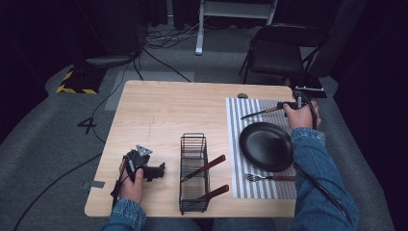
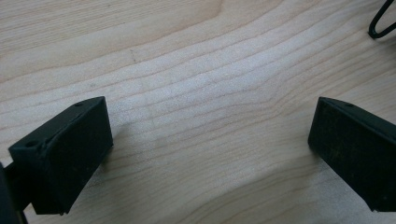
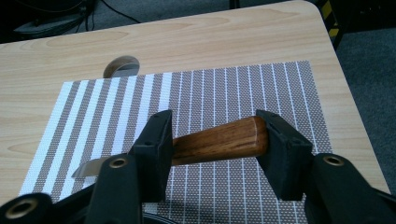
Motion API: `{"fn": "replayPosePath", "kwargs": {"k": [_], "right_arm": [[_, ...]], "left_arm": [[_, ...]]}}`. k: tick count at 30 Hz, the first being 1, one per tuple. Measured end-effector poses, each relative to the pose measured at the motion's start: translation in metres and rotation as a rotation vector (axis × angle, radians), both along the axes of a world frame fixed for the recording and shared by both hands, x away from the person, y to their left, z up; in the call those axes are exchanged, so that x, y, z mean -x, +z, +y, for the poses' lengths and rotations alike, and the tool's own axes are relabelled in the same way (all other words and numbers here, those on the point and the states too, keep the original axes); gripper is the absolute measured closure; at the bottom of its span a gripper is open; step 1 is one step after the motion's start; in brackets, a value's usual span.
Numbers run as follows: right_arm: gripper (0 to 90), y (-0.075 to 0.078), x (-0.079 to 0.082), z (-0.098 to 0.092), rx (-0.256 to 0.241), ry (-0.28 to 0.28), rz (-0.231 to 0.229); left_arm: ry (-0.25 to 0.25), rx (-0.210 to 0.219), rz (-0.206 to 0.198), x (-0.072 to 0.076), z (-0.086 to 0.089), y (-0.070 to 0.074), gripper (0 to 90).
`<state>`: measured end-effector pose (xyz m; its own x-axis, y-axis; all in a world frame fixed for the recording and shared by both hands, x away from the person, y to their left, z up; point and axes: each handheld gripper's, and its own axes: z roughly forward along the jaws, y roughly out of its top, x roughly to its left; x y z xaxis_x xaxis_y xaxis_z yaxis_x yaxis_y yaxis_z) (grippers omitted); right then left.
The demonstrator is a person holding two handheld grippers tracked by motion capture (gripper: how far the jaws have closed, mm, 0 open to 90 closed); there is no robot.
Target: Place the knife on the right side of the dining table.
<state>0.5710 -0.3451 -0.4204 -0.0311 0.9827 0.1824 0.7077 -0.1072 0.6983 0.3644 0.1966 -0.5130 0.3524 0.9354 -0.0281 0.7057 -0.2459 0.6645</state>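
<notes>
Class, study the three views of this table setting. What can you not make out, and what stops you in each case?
- Right gripper view: the blade of the wooden-handled utensil is hidden behind the right gripper's jaw, so knife or not is unclear.
- High view: the heads of the two utensils in the wire rack are too small to identify.
- Left gripper view: the black wire piece is cut off by the frame's corner.
- High view: the fork's tines are blurred.
</notes>
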Motion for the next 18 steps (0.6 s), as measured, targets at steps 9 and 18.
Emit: {"fn": "replayPosePath", "kwargs": {"k": [9, 18], "right_arm": [[43.6, -0.013, -0.002, -0.005, 0.005, -0.017, 0.018], [41.6, -0.030, -0.002, -0.012, -0.017, -0.053, 0.035]], "left_arm": [[0.000, 0.000, 0.000, 0.000, 0.000, 0.000, 0.0], [0.001, 0.000, 0.000, 0.000, 0.000, 0.000, 0.0]]}}
